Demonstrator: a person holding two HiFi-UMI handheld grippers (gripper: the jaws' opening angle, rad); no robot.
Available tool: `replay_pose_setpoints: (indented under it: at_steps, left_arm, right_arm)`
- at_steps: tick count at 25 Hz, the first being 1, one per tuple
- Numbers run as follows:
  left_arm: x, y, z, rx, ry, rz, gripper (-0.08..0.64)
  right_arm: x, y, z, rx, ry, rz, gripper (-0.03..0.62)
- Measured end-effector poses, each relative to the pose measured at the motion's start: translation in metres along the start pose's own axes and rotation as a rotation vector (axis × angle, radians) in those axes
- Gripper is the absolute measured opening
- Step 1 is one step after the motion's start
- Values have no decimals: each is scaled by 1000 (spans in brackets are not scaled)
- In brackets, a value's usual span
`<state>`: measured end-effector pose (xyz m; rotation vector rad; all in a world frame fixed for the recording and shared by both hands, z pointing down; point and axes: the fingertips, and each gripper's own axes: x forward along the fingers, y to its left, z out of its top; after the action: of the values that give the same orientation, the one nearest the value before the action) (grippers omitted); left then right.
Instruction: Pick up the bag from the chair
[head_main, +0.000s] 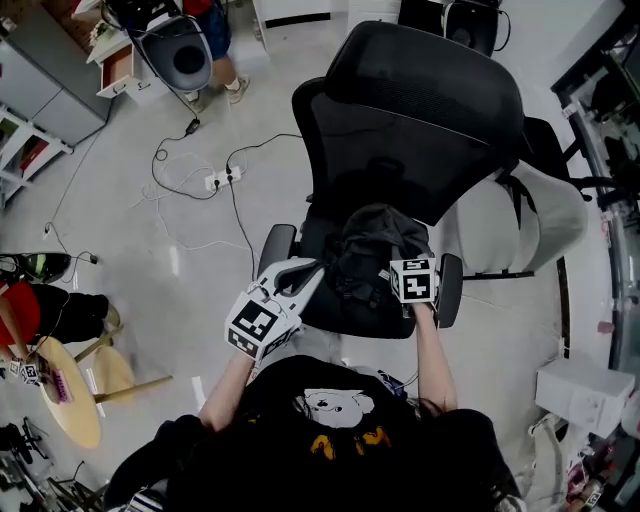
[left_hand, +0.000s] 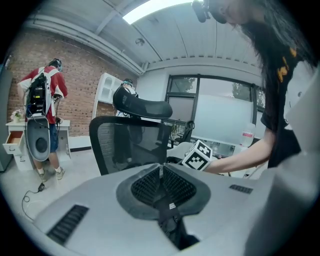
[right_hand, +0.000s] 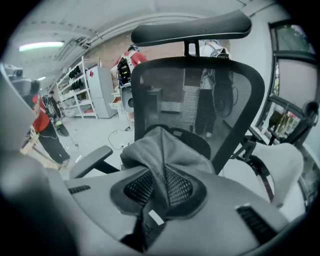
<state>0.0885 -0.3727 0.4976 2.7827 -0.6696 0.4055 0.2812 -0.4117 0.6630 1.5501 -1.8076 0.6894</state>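
– Mesh pads (right_hand: 141, 187) of the right gripper (right_hand: 161, 175) sit closest, pressed together on a raised fold of the grey bag (right_hand: 172, 150). Is that a good hold?

– It bites, but only on a thin pinch of cloth. That bag looks soft and limp: it tents up to the jaws and slumps everywhere else.

– Where does the rest lie?

– On the seat of the black chair (head_main: 420, 110), bunched against the foot of the backrest, nearer the right armrest (head_main: 450, 290). Whether any of it is clear of the seat I cannot tell.

– Heavy?

– I judge not. It wrinkles like an empty or near-empty cloth bag, and nothing fragile shows. The cloth looks matte, so hardly slippery, but a single layer may slide out between the pads or simply unfold on the way up.

– A better spot to take?

– A strap, a seam or a thicker bunch, if one turns up. No strap shows plainly from here.

– And the left gripper (head_main: 312, 272)?

– Its jaws are together with nothing of the bag between them. It hangs at the seat's front left corner, beside the left armrest (head_main: 275, 245). It could support the sagging bulk from below.
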Motion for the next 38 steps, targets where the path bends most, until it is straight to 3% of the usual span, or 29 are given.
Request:
replay_pose_setpoints:
  at_steps: [7,19,29,38]
  left_arm:
    - [-3,-21,2,24,-11,-11,28]
    - [-31,-71,-3,47,-25,8,28]
    - [-71,-125,-6,62,-73,50,28]
    - [-132,-183,-34,35,-108,136,28]
  right_arm:
    - [-56,30,-17,65,-36,56,44]
    - [-141,50,-43,149,-145,61,40]
    - [-225,83,-49,110,-246,108,38]
    - [-284,122,-98,100,-262,166,38]
